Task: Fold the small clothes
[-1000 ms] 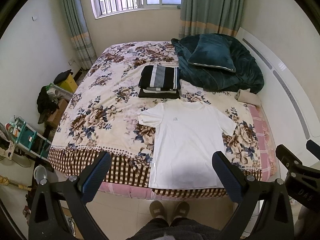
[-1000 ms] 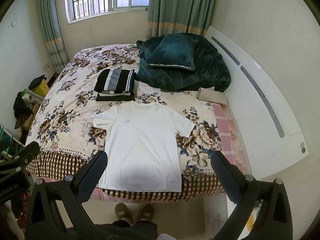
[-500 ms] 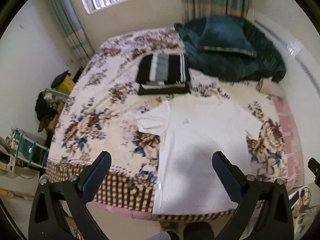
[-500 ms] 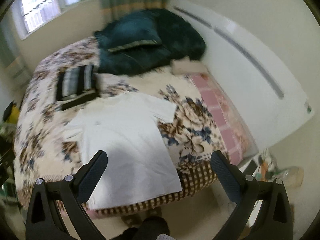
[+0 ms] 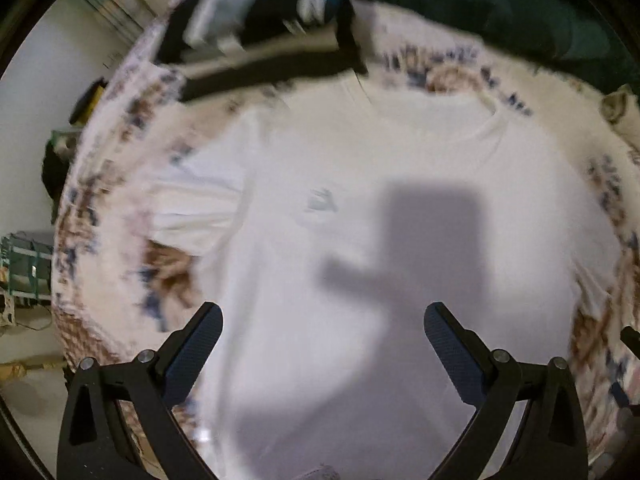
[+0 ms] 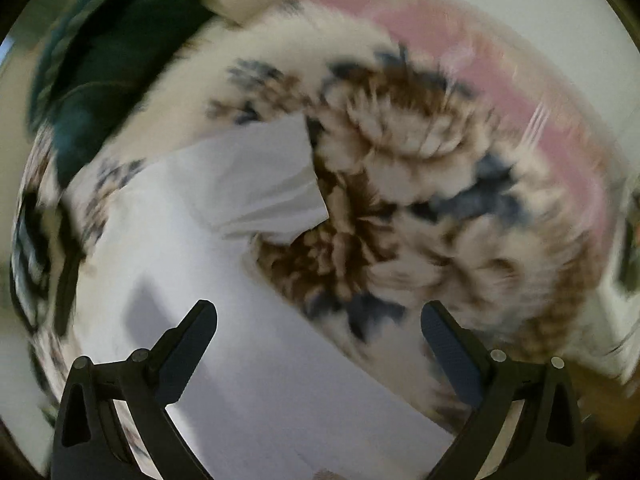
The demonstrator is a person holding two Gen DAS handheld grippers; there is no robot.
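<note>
Our left gripper (image 5: 322, 316) has its jaws spread wide with nothing between them, and it hangs above the white T-shirt (image 5: 360, 240), not touching it. Between the two blue-padded fingers (image 5: 196, 344) we see only the shirt's plain front, with a blocky shadow (image 5: 424, 248) thrown across it. A small grey logo (image 5: 320, 202) sits on the chest, left of that shadow.

Our right gripper (image 6: 318, 316) also has its jaws spread wide and empty. It hangs over the right edge of the shirt (image 6: 224, 320): its left finger (image 6: 188, 344) is over the white cloth, its right finger over the bedspread (image 6: 420, 184). The shirt's right sleeve (image 6: 264, 184) lies flat and points to the right onto a large brown flower of the print.

The shirt lies spread flat, face up, on the flowered bedspread (image 5: 120, 184), with its collar (image 5: 432, 120) toward the far side and its left sleeve (image 5: 188, 204) out to the left. Just beyond the collar, to the far left, sits a stack of folded clothes (image 5: 260, 40) in black, grey and white; the picture is too blurred there to count the pieces. A dark teal blanket (image 5: 500, 12) is heaped at the far right of the bed. In the right wrist view a pink strip (image 6: 500, 92) runs along the bed's right side. Both views are smeared by motion blur.
</note>
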